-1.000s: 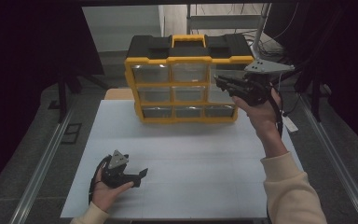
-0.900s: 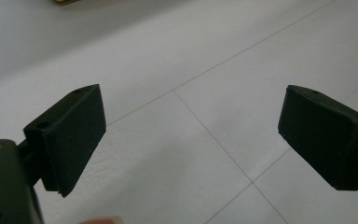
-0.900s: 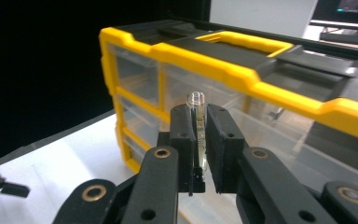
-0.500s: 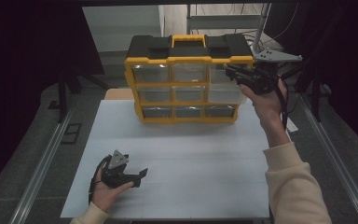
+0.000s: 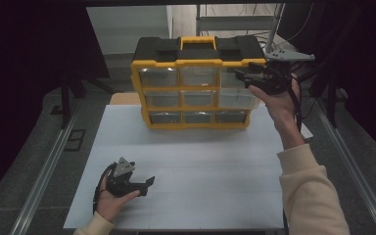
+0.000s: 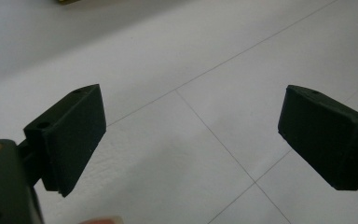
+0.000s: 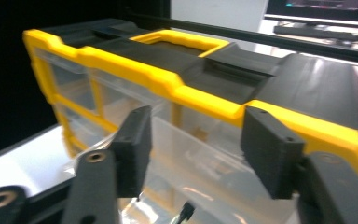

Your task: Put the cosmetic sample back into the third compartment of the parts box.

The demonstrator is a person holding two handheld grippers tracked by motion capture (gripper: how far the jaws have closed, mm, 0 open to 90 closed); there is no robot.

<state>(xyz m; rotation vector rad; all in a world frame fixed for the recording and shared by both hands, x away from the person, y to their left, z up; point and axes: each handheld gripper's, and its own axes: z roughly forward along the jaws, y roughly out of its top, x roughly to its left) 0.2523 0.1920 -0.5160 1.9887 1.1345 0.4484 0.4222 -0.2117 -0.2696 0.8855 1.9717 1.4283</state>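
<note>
Drawer organiser (image 5: 196,83), yellow frame with black top and yellow carry handle (image 5: 198,42), is standing upright at the far edge of the white table (image 5: 200,161), holding three rows of three clear drawers. Top right drawer (image 7: 200,154) is sitting pulled out toward the right gripper (image 5: 245,77), its clear front lying between the two black jaws in the right gripper view; those jaws have just been opening and are standing spread, and whether either pad is touching the plastic cannot be told. Drawer contents are proving hard to make out: small pale and amber shapes are showing through the clear fronts, too blurred to name. In the high view, the right gripper and hand are covering part of the organiser's top right corner, and its rear side is facing away from the camera. Left gripper (image 5: 144,186) is resting low near the table's near left corner, well apart from the organiser, jaws spread wide with bare table surface between them. Surroundings beyond the table are lying in darkness, with a metal stand (image 5: 274,29) dimly showing behind.
</note>
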